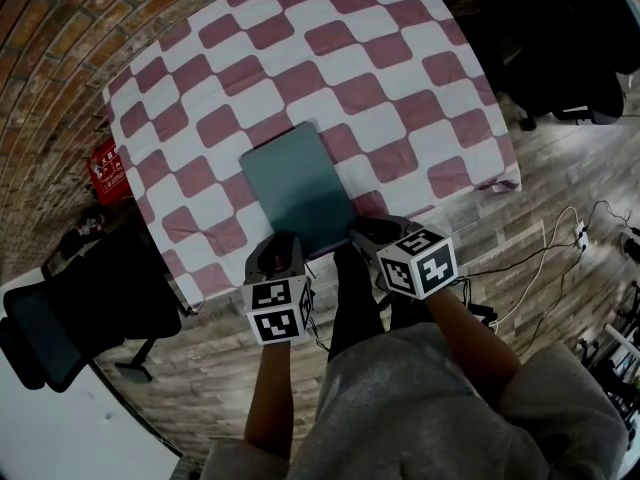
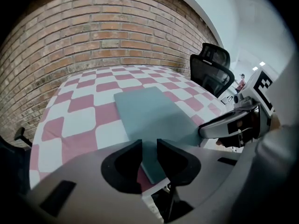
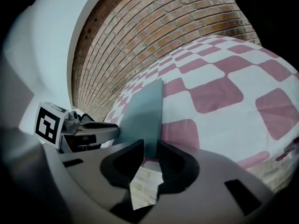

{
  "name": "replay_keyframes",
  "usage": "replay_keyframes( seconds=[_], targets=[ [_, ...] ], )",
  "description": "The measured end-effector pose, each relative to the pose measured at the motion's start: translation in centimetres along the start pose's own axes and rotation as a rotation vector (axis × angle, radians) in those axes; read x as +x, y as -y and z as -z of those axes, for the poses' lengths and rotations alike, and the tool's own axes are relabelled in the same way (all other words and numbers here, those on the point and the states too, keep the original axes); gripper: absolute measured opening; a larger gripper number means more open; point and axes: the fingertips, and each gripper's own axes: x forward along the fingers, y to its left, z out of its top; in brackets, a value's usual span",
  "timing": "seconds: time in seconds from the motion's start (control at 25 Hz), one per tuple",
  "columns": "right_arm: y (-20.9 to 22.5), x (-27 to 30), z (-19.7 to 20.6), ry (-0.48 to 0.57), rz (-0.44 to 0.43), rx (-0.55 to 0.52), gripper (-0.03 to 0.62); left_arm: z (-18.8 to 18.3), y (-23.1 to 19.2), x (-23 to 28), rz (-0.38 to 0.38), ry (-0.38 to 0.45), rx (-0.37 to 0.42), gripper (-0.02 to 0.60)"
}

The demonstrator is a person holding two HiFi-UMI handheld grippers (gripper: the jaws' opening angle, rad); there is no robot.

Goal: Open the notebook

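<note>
On table (image 1: 400,88), toward its 6 o'clock edge in head view: notebook (image 1: 297,186). At notebook's 7 o'clock corner, left gripper (image 1: 283,248); at its 5 o'clock corner, right gripper (image 1: 368,231). Beyond table at 10 o'clock, wall (image 1: 60,28). On floor (image 1: 200,368): chair (image 1: 90,303) at 8 o'clock, second chair (image 1: 560,48) at 2 o'clock, cables (image 1: 560,253) at 4 o'clock.

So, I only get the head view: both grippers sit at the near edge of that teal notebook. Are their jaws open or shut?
Observer: In the left gripper view, the left gripper has its jaws apart; the notebook shows its near corner in the gap, with neither pad pressing it.
Operator: And the right one?
Observer: The right gripper is open too; the notebook's edge lines up with its gap, pads not pressing.
Operator: Is the cover lifted?
Observer: No; seen low from the right gripper view, it lies flat on the checked cloth.
</note>
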Motion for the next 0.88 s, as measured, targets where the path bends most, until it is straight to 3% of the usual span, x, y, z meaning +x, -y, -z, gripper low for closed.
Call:
replay_keyframes(
  seconds=[0.48, 0.64, 0.88],
  targets=[
    [0.5, 0.2, -0.1, -0.005, -0.015, 0.094, 0.066, 0.2, 0.4, 0.3, 0.028, 0.001, 0.009, 0.143],
    [-0.2, -0.7, -0.7, 0.043, 0.015, 0.072, 0.048, -0.1, 0.7, -0.3, 0.038, -0.003, -0.009, 0.146],
    [-3.0, -2.8, -2.2, 0.095, -0.038, 0.027, 0.038, -0.5, 0.7, -2.6, 0.007, 0.033, 0.001, 0.146]
  ],
)
